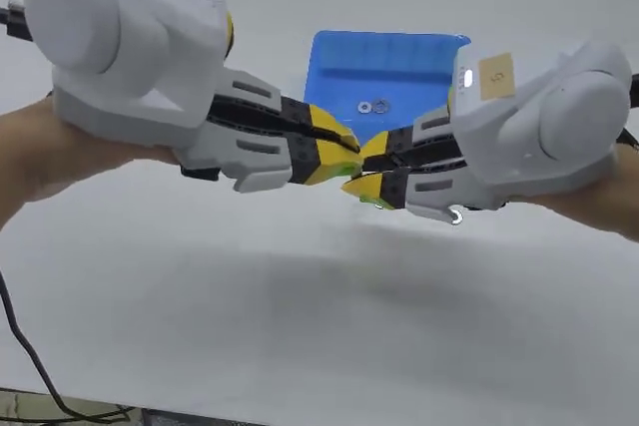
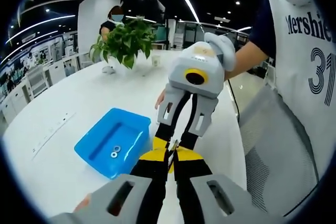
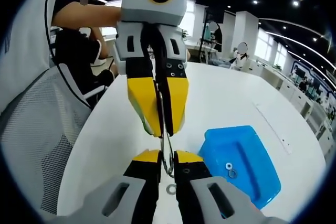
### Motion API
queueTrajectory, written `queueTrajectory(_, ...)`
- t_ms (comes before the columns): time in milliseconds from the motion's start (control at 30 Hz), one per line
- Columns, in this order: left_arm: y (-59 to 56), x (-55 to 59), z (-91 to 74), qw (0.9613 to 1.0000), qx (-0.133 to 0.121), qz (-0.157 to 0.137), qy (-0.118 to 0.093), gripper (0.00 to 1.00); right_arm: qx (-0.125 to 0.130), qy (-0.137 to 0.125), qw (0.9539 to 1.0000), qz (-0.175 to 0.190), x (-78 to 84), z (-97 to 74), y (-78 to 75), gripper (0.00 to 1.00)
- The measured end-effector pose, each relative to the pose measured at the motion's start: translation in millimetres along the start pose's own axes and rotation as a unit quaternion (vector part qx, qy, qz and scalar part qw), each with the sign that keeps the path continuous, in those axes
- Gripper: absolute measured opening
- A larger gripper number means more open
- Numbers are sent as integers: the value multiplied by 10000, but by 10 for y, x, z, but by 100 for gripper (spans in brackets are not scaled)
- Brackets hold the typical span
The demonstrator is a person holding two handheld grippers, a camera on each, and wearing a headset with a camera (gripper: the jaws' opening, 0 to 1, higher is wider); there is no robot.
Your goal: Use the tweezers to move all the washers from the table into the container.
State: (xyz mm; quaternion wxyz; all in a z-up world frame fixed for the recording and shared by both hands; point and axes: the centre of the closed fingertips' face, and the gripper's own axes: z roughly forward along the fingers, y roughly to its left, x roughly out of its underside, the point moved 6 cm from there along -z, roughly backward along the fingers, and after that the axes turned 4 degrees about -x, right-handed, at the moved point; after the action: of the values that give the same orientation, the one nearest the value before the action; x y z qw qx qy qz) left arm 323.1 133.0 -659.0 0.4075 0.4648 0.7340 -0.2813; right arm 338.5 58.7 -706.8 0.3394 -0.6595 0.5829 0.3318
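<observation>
Tweezers [image 3: 166, 142] gripped from both ends.
Left claw [image 1: 344, 150] and right claw [image 1: 364, 172] pinch them; washer [image 3: 171, 188] on counter [image 1: 300, 326] just under right claw.

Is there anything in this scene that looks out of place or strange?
Nothing is spilled or damaged. One oddity: both the left gripper and the right gripper pinch the same tweezers, tip to tip. One washer lies on the table, outside the blue container.
</observation>
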Motion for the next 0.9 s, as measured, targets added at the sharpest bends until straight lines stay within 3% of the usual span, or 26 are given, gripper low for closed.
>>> queueTrajectory(400,177,-279,-105,9996,-148,192,-129,8,269,-130,9991,-284,-249,-143,-217,10)
queueTrajectory(900,551,-563,122,9965,-209,759,-265,8,760,-143,9964,-353,-205,-358,-748,10)
